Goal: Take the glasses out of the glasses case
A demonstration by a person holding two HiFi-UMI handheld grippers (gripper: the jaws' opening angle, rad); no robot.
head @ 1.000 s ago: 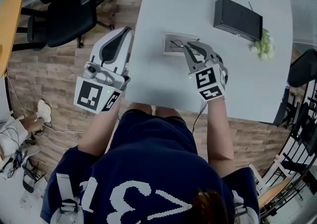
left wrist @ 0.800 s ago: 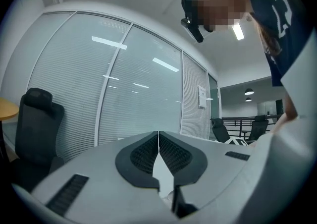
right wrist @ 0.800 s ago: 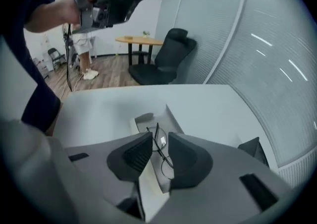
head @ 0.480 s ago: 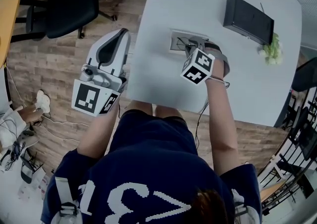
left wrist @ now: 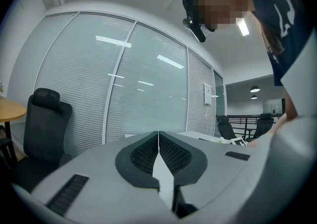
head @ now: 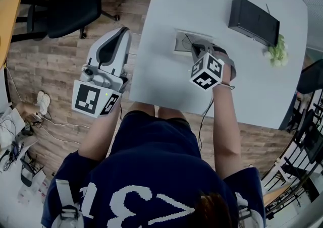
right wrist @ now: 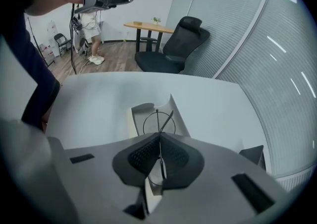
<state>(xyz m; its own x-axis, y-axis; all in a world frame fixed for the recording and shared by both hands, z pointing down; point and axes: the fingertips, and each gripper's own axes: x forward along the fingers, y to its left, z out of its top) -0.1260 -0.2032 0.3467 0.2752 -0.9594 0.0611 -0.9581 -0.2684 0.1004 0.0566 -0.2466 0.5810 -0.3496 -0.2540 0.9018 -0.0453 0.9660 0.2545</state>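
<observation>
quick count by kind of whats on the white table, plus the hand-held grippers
glasses case: 1
glasses: 1
black box: 1
green bunch: 1
hand-held grippers: 2, the left hand-held gripper and the right hand-held gripper
total: 6

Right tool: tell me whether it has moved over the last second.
Yes. The right tool keeps its tips at the glasses case, still shut on the glasses, but its marker cube has swung in toward the case, so it stands steeper.
</observation>
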